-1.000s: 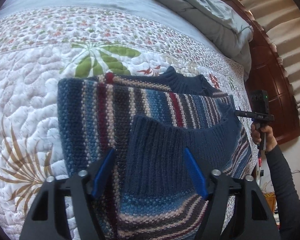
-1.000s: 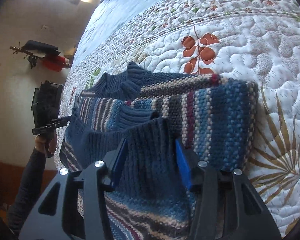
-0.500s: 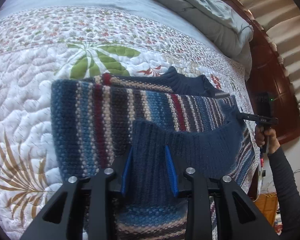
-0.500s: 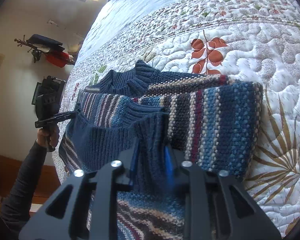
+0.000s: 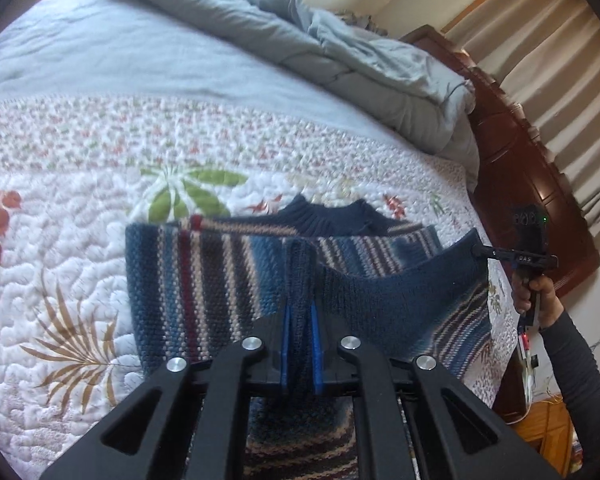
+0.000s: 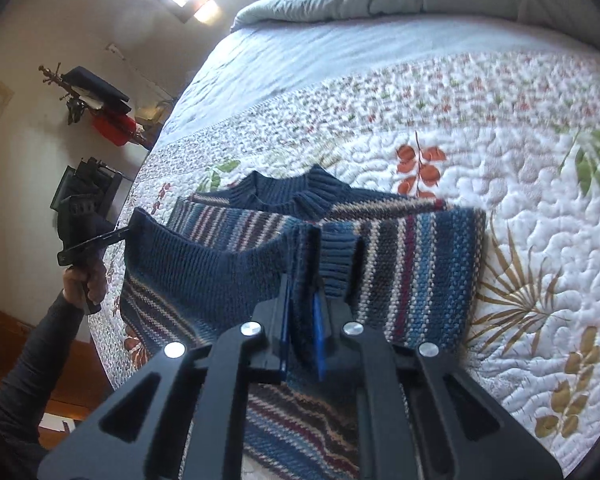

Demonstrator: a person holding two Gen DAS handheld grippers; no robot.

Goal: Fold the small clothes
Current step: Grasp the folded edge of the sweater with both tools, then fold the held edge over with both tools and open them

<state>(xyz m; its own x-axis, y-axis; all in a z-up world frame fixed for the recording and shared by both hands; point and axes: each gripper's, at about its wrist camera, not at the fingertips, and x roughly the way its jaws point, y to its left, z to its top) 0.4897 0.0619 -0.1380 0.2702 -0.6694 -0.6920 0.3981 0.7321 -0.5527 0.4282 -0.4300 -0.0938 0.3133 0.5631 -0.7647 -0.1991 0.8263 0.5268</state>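
Note:
A striped knit sweater [image 5: 204, 280] in blue, maroon and cream lies on the quilted bedspread [image 5: 60, 240], its navy collar [image 5: 331, 220] at the far side. My left gripper [image 5: 300, 308] is shut on the navy ribbed hem [image 5: 399, 292], pinched into a ridge between the blue pads. At the hem's right corner my right gripper [image 5: 479, 251] holds on, with a hand behind it. In the right wrist view the right gripper [image 6: 301, 296] is shut on the same hem [image 6: 204, 268], and the left gripper [image 6: 124, 233] grips its far left corner. The hem hangs raised above the sweater [image 6: 411, 264].
A rumpled grey duvet [image 5: 339, 48] lies at the head of the bed, by a dark wooden headboard [image 5: 531, 184] and curtains. The bed's edge runs just beyond the sweater's side. A wall rack with a red item [image 6: 112, 128] shows past the bed [image 6: 519, 208].
Both grippers went from open around the navy hem to shut on it. Both then rose, lifting the hem off the sweater, and the view tilted up toward the duvet.

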